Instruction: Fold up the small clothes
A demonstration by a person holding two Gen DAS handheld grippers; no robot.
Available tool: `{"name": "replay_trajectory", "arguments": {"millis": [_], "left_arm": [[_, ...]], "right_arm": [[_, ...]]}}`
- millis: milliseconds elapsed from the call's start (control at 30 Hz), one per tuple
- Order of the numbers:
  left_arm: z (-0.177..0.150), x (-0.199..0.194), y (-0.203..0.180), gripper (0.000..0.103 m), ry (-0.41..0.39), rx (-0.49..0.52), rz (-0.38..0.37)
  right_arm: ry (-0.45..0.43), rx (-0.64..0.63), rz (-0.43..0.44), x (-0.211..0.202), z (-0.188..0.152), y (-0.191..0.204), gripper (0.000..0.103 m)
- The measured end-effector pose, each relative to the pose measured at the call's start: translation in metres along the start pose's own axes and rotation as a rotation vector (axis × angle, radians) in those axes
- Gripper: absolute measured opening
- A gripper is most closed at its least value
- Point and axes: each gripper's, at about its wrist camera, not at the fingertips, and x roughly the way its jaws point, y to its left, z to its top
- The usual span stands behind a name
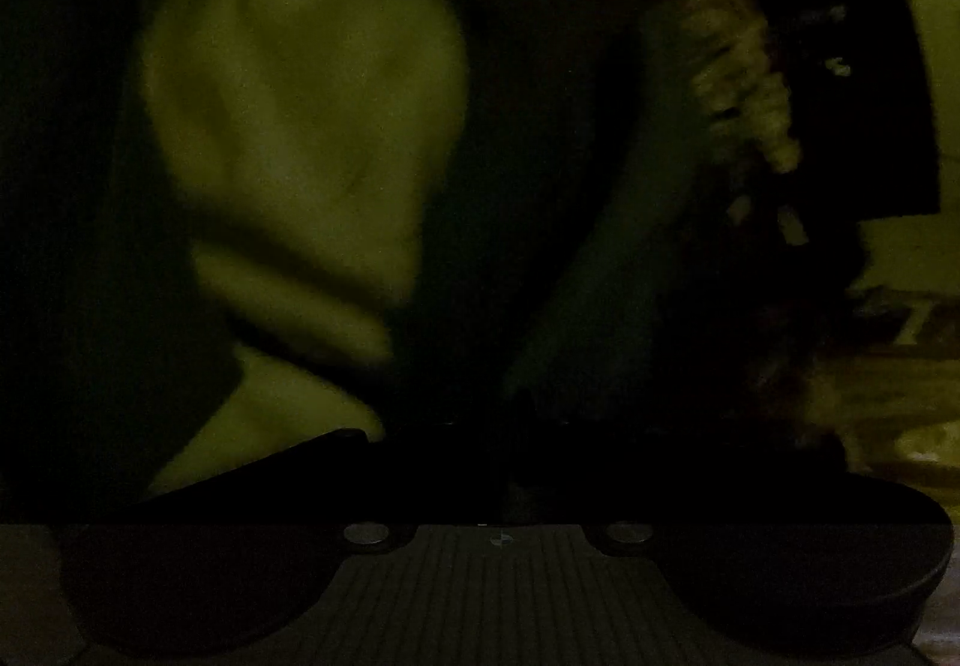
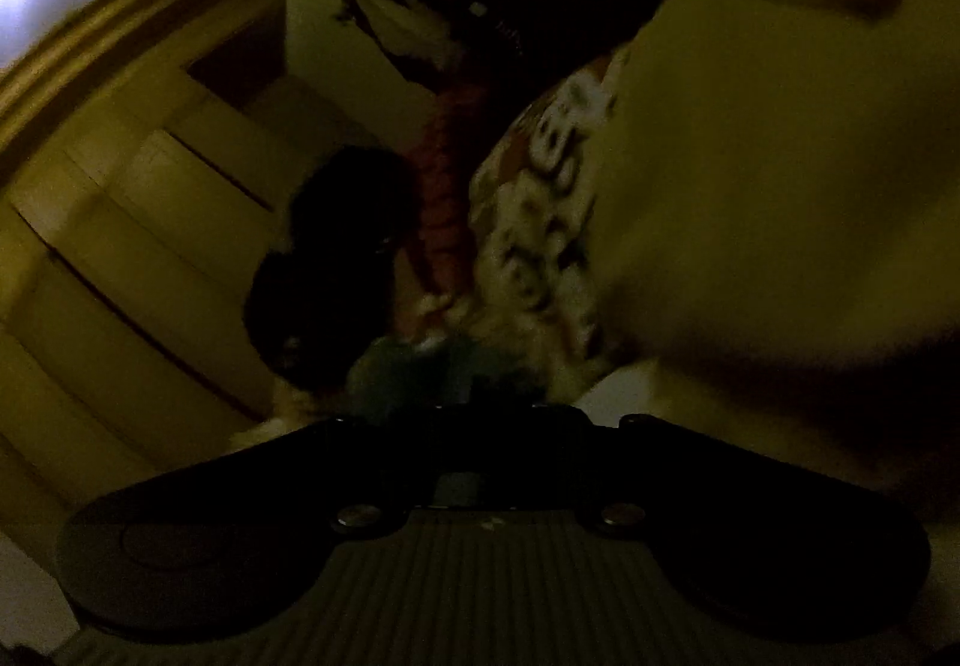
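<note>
- Visibility is poor in both wrist views: dark, blurred, green-yellow cast.
- Pale cloth (image 1: 300, 126), taken to be the small garment, fills the middle-left of the left wrist view, bunched and lying ahead of the left tool (image 1: 480, 462); its support is too dark to name.
- Pale fabric mass (image 2: 780, 186) fills the right side of the right wrist view, with a patterned cloth (image 2: 540, 222) beside it.
- Left tool: jaws stand narrow; whether the pads press on cloth cannot be told.
- Right tool (image 2: 498, 414): fully closed; nothing identifiable is seen between the pads.
- Judgement: the step appears to be taking hold of a garment edge. Confirm a single layer is pinched, then draw the edge taut and level before folding.
- Containers: none can be made out, so no contents are reported.
</note>
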Motion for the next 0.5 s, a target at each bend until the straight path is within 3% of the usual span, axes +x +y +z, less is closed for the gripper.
{"name": "replay_trajectory", "arguments": {"millis": [33, 67, 100, 167, 233, 300, 367, 467, 500], "left_arm": [[0.0, 0.006, 0.003, 0.069, 0.004, -0.007, 0.003], [0.0, 0.005, 0.001, 0.084, 0.003, -0.007, 0.003], [0.002, 0.001, -0.005, 0.087, -0.003, 0.017, 0.009], [0.005, -0.013, -0.027, 0.103, -0.011, 0.148, 0.073], [0.007, -0.024, -0.049, 0.103, -0.044, 0.264, 0.126], [0.007, -0.036, -0.067, 0.103, -0.098, 0.372, 0.18], [0.003, -0.043, -0.08, 0.103, -0.148, 0.455, 0.22], [0.0, -0.042, -0.092, 0.103, -0.18, 0.539, 0.187], [-0.002, -0.041, -0.089, 0.103, -0.17, 0.548, 0.191]], "right_arm": [[0.021, -0.001, -0.015, 0.003, 0.003, -0.004, 0.002], [0.043, 0.003, -0.026, 0.005, 0.004, -0.007, 0.002], [0.045, 0.001, -0.038, 0.004, 0.003, -0.009, 0.005], [0.039, -0.031, -0.028, -0.003, 0.001, -0.008, 0.008], [0.072, -0.08, 0.016, -0.006, -0.003, -0.001, 0.031], [0.08, -0.146, 0.061, -0.012, -0.007, 0.011, 0.045], [0.086, -0.216, 0.107, -0.019, -0.008, 0.026, 0.046], [0.069, -0.265, 0.186, -0.042, 0.003, 0.045, 0.049], [0.064, -0.272, 0.22, -0.053, 0.009, 0.051, 0.054]]}}
